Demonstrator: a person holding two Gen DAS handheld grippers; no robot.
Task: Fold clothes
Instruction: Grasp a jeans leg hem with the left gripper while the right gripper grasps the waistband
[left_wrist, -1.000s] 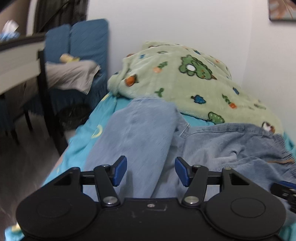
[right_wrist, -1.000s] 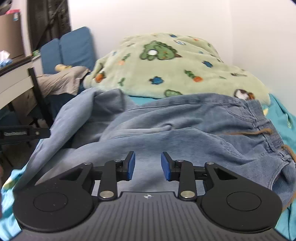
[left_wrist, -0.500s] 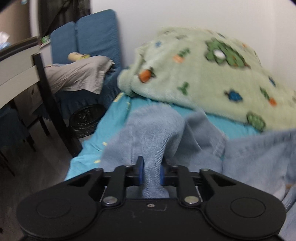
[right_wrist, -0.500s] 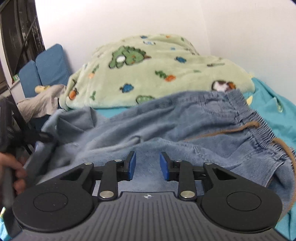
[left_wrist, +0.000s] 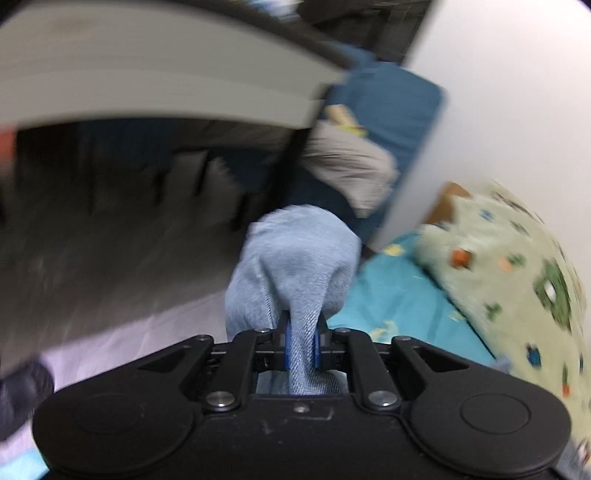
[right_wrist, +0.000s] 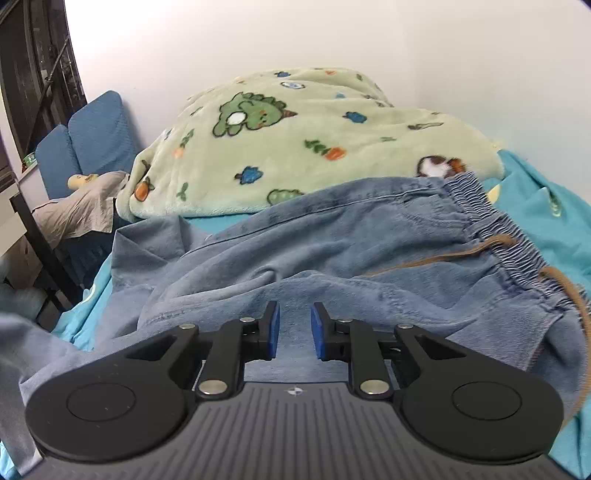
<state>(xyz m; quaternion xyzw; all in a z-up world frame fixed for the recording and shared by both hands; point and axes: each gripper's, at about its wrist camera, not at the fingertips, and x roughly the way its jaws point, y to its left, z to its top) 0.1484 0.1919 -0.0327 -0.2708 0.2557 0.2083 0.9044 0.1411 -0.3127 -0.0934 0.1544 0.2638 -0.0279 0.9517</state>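
Two grippers are working over a bed covered by a turquoise sheet (right_wrist: 546, 221). The left gripper (left_wrist: 301, 345) is pinching a bunched fold of light blue denim jeans (left_wrist: 295, 258) between its blue pads (left_wrist: 287, 347), the cloth rising in a lump ahead of the fingers (the view is badly blurred and tilted). The right gripper (right_wrist: 294, 334) is hovering low over the jeans (right_wrist: 351, 243), its fingers parted by a narrow gap and gripping nothing. The jeans are lying spread across the sheet, their elastic waistband (right_wrist: 498, 225) toward the right edge, touching a green dinosaur-print blanket (right_wrist: 303, 140) heaped at the far end.
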